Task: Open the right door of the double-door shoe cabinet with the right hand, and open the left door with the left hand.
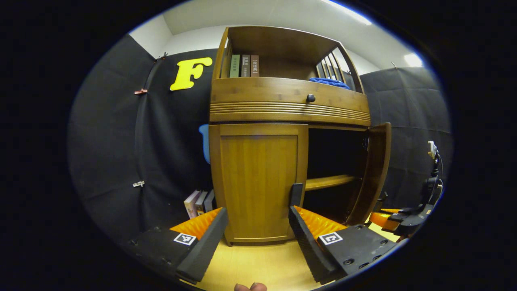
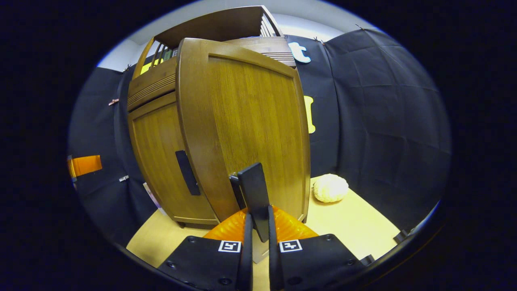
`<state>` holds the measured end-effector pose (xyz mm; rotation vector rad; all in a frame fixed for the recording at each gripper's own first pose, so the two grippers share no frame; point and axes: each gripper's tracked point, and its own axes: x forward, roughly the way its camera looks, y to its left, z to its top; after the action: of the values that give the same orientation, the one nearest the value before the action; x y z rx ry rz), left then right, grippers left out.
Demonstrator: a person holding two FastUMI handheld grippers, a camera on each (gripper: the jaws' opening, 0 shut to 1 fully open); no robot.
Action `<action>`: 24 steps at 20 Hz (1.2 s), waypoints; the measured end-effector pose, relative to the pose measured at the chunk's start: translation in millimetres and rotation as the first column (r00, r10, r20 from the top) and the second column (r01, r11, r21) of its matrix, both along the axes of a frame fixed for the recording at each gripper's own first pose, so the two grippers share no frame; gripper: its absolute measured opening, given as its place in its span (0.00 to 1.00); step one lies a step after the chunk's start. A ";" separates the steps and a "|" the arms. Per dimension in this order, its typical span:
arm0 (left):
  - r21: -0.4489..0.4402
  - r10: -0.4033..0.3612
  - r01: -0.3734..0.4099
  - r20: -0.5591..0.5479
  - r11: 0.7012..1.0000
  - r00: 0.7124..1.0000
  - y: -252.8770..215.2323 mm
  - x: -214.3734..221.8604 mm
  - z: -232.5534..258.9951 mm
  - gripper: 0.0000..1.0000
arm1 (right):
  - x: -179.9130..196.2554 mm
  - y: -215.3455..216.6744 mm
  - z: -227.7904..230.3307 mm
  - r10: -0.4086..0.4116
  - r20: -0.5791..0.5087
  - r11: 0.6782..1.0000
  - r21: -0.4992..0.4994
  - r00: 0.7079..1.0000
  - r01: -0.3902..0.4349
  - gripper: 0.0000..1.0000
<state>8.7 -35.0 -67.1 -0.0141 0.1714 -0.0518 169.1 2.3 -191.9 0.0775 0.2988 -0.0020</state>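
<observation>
The wooden shoe cabinet (image 1: 288, 103) stands ahead. Its left door (image 1: 258, 182) is closed, and a black handle (image 1: 296, 195) runs down its right edge. My left gripper (image 1: 254, 238) is open in front of this door, its right finger just below the handle and not touching it. The right door (image 1: 373, 173) is swung wide, baring a dark inside with a shelf (image 1: 329, 182). In the right gripper view, my right gripper (image 2: 258, 236) is shut on the right door's black handle (image 2: 254, 194), with the door panel (image 2: 250, 133) close in front. The left door's handle (image 2: 188, 173) shows behind.
A drawer with a black knob (image 1: 310, 98) sits above the doors. Books (image 1: 244, 66) and a blue cloth (image 1: 329, 82) are on the top shelf. More books (image 1: 198, 202) stand on the floor left of the cabinet. A white round object (image 2: 330, 188) lies right of it.
</observation>
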 end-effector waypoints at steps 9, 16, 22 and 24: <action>-0.021 -0.006 0.006 -0.022 1.000 1.000 -64.2 9.3 2.1 0.95 | 4.8 -16.3 23.2 0.044 0.027 0.999 -0.024 0.999 -0.044 0.19; -0.016 -0.014 0.014 -0.018 1.000 1.000 -106.7 18.6 7.1 0.93 | 0.1 -58.1 23.3 0.031 0.033 0.999 -0.010 0.999 -0.031 0.19; 0.008 -0.023 0.023 -0.010 1.000 1.000 -137.6 31.5 10.5 0.95 | 3.1 -86.8 27.5 0.063 0.033 0.998 0.014 0.997 -0.064 0.14; 0.009 -0.022 0.022 -0.004 1.000 1.000 -145.2 36.1 10.8 0.95 | 3.7 -104.5 31.0 0.053 0.044 0.998 -0.020 0.998 -0.052 0.14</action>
<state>44.8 -180.2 -56.3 -0.0029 0.1759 -0.0729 172.8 -102.2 -160.9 0.0510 0.2563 0.0486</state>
